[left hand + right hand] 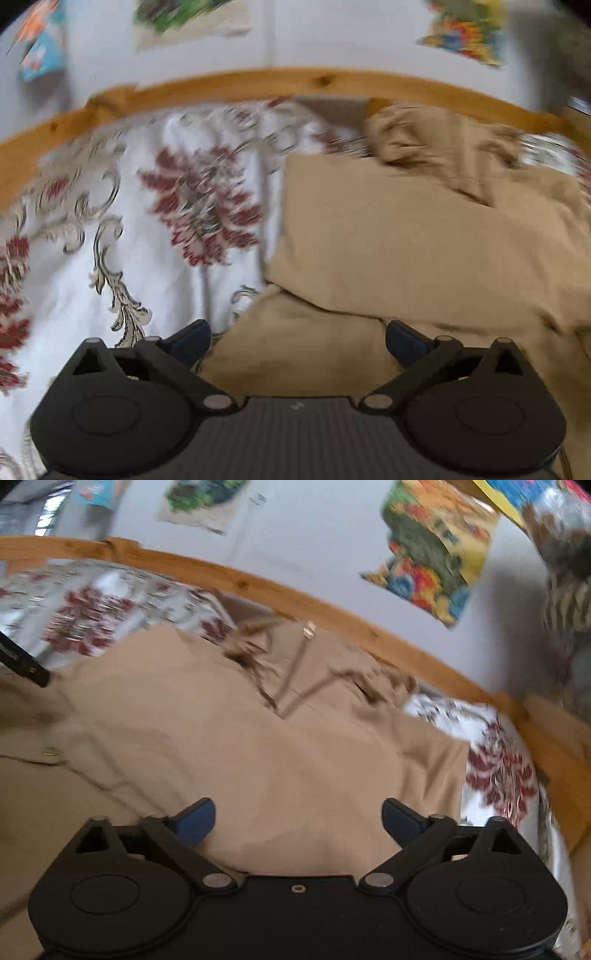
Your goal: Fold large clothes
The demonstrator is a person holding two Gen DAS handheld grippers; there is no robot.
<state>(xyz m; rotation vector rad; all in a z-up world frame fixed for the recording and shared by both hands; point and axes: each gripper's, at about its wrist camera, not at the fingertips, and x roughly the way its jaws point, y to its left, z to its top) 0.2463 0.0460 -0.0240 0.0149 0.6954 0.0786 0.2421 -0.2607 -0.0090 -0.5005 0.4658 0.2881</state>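
Observation:
A large tan garment (406, 236) lies spread on a bed with a white sheet with red flowers (129, 221). Its top end is bunched near the wooden bed frame, with a folded layer over a lower layer. My left gripper (298, 341) is open and empty, above the garment's left lower edge. In the right wrist view the same tan garment (240, 738) fills the middle, with a collar and a small metal clasp (308, 630) at the far end. My right gripper (298, 819) is open and empty above the cloth. Both views are blurred.
A wooden bed rail (258, 83) runs along the far side against a white wall with colourful posters (432, 550). A dark part of the other gripper (22, 661) shows at the left edge. The flowered sheet (498, 768) shows right of the garment.

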